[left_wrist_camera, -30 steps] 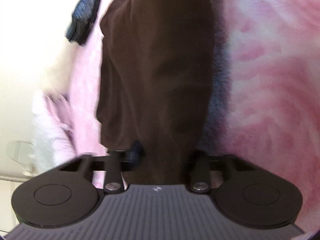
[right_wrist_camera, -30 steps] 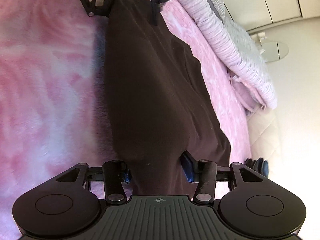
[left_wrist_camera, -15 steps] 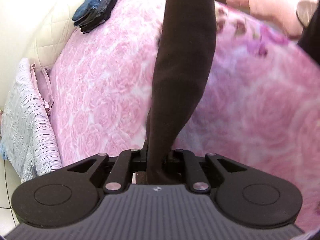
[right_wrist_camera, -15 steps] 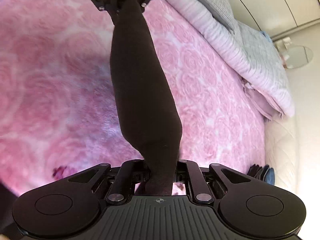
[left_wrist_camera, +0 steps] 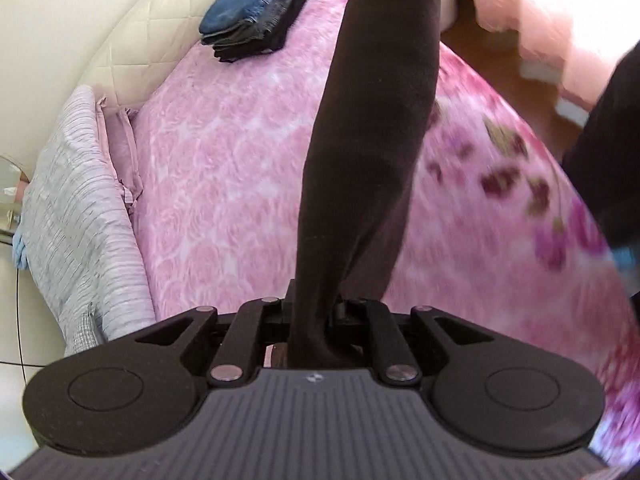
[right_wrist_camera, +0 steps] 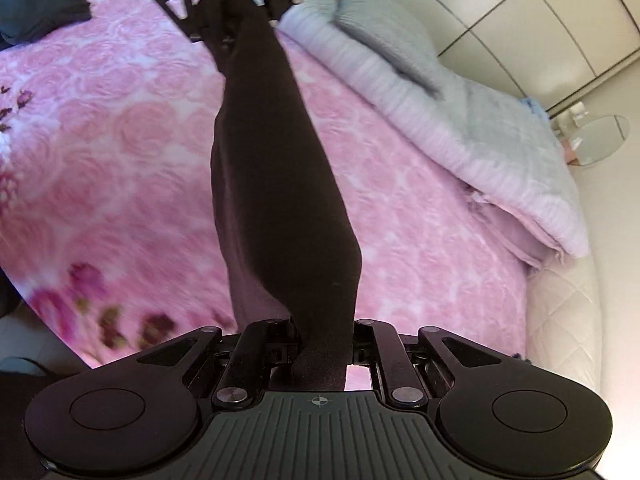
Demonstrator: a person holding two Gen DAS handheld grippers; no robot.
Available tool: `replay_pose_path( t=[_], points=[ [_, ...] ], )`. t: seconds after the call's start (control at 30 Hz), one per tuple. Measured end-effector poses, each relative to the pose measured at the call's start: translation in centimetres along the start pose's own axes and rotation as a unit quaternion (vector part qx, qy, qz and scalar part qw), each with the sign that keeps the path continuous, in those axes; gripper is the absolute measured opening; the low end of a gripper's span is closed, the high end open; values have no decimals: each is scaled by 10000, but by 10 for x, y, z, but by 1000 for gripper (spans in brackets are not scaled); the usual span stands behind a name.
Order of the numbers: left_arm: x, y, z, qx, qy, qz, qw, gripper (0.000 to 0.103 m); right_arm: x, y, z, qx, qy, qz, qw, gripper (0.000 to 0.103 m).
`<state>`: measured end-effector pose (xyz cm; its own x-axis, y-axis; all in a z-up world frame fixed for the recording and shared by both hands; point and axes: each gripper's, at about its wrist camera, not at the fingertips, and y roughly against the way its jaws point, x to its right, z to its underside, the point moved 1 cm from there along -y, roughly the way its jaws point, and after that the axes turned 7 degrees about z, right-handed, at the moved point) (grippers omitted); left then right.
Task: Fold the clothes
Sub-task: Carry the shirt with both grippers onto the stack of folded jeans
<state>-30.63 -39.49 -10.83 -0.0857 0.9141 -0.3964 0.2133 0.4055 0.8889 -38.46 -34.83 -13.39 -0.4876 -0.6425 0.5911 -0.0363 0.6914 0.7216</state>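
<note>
Both tongs, left (left_wrist_camera: pixel 312 312) and right (right_wrist_camera: pixel 324 344), pinch the soft, floppy cloth (left_wrist_camera: pixel 368 152) by its ends, above the bed (left_wrist_camera: pixel 224 168).

Both wrist views look down, facing each other; share pink bedspread (left_wrist_camera: pixel 224 168).

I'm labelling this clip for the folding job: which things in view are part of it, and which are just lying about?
In the job:
dark garment, stretched between both grippers
left gripper
right gripper
pink bedspread

Lying about:
stack of folded jeans
grey striped duvet
round mirror
</note>
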Motion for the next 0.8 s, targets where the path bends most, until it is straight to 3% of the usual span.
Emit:
replay_pose_path(
  t=[0.1, 0.3, 0.5, 0.6, 0.8],
  points=[
    [-14, -5, -47, 102, 26, -29, 9999, 9, 36, 5, 33, 29, 49, 38, 10000, 11],
    [-48, -18, -127, 542, -243, -118, 9982, 9, 106, 14, 90, -314, 87, 184, 9993, 11],
    [-95, -31, -202, 1225, -625, -288, 9901, 9, 167, 35, 137, -782, -158, 818, 9935, 11],
    [-117, -37, -248, 1345, -883, -437, 9860, 9, 202, 39, 163, -933, -311, 1093, 9891, 11],
    [-180, -78, -346, 1320, -889, -806, 9840, 9, 290, 17, 226, -925, -458, 1393, 9849, 11]
  ],
)
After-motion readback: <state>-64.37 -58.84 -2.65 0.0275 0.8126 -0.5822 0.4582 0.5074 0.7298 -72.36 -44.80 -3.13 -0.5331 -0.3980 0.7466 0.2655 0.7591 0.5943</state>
